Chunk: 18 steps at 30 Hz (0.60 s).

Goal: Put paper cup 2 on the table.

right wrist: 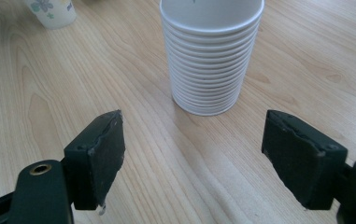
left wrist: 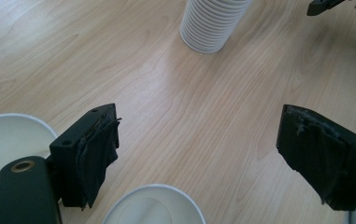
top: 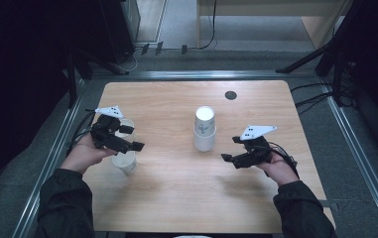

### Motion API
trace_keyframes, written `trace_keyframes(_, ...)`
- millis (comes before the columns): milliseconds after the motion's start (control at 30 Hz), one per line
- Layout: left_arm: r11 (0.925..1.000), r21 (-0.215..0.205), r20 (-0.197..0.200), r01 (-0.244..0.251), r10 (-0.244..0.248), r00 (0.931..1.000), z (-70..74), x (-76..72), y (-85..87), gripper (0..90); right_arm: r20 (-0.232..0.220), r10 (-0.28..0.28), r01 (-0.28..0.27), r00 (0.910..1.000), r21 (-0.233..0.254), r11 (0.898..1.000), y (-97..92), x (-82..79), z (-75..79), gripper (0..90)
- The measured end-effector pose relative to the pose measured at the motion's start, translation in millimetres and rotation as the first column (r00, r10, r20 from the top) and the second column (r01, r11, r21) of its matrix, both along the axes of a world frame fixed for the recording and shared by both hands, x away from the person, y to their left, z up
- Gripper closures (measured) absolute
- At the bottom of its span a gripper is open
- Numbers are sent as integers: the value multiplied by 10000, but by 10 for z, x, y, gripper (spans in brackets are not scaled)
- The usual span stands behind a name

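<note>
Paper cups point(top: 125, 161) sit at lower left of the high view, two apart there, likely just set down, with the left gripper point(top: 132, 138) spread empty above them. Centre frame, the cup stack point(top: 205, 128) stands upright; the right gripper point(top: 230, 148), lower right, spread, faces it, probably for the next pull.

Bare table point(top: 176, 188) between both grippers; cup stack point(top: 205, 129) stands mid-table.

Probably lab: metal-framed table point(top: 186, 198), cables point(top: 315, 96), dark equipment stands point(top: 320, 52)
</note>
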<state>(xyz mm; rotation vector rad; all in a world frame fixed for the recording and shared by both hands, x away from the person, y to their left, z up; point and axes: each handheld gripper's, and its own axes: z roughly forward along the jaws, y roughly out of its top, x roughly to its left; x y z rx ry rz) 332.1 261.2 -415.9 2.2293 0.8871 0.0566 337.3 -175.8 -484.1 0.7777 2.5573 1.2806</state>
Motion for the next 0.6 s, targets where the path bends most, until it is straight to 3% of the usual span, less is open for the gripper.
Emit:
trace_keyframes(67,9999,70,-21,81,-81,10000,-11,14,-49,133,33,-26,26,10000,-18,10000,-8,-8,0,217)
trace_keyframes(200,9993,-282,76,252,-250,9997,-16,12,-170,133,84,2,-2,10000,-16,10000,-12,-9,7,217)
trace_keyframes(433,9980,9,101,626,-626,9980,-40,-3,-376,133,123,83,-84,9999,46,10000,11,-13,9,217)
trace_keyframes(600,9969,-8,154,791,-791,9967,-61,-10,-534,133,105,194,-195,9998,16,9998,22,-12,-1,217)
